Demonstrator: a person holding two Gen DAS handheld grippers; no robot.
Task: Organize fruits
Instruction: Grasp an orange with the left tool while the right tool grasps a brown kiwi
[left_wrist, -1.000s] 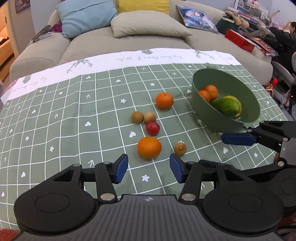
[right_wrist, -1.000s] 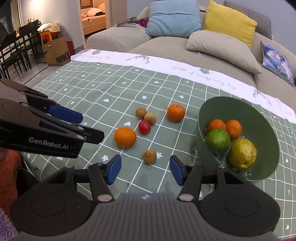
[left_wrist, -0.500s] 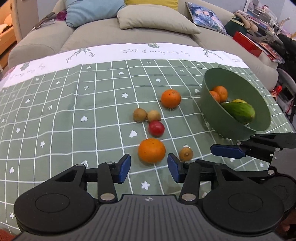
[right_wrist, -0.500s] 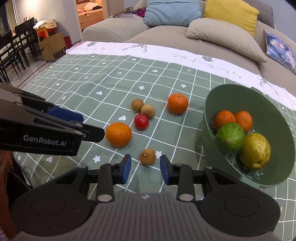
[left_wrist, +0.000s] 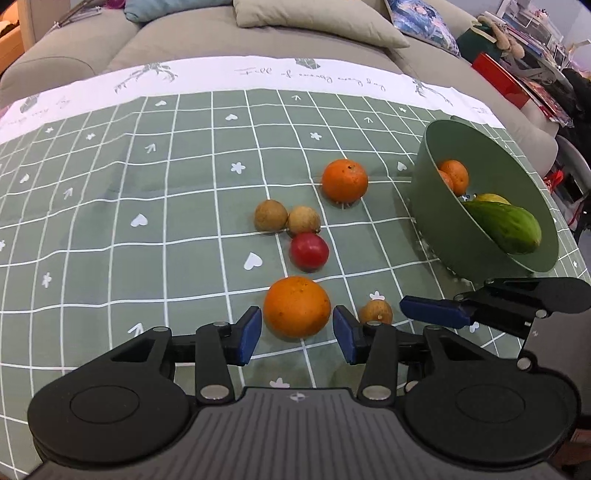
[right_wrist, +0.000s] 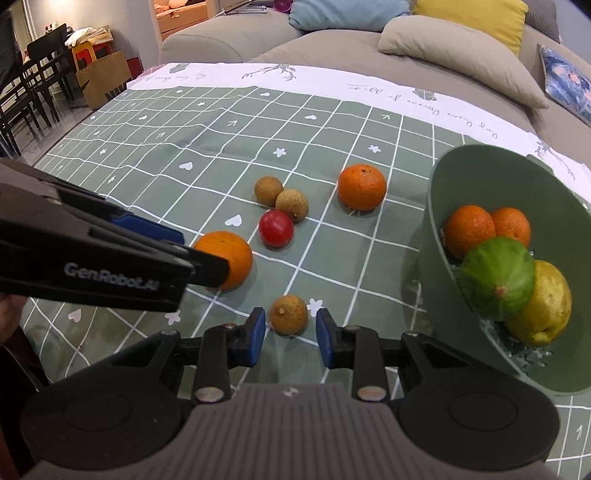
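Left wrist view, reading from left to right: looking down on a green checked tablecloth (left_wrist: 110, 221) with a sofa (left_wrist: 184, 44) behind it. Finding the left gripper (left_wrist: 297, 328) low at the front, standing released, with its blue pads just beside the two flanks of the near orange (left_wrist: 296, 306) and not pressing on it. Seeing the near orange resting on the cloth between those pads. Noticing behind it a red fruit (left_wrist: 309, 250), touching or almost touching a pair of brown fruits (left_wrist: 270, 216) side by side, and further back a far orange (left_wrist: 344, 181) lying alone. Spotting a small brown fruit (left_wrist: 376, 312) just right of the near orange, partly hidden by the left gripper's right finger. Reaching at last the green bowl (left_wrist: 461, 236) at the right, tilted, holding two oranges (left_wrist: 454, 175) and a green fruit (left_wrist: 506, 225). Turning to the right wrist view: finding the right gripper (right_wrist: 290, 332) with its jaws closing, the small brown fruit lying on the cloth between the pads, with a narrow gap on each side, so not yet grasped. Seeing also a yellow fruit (right_wrist: 546, 302) in the bowl, touching the green one.
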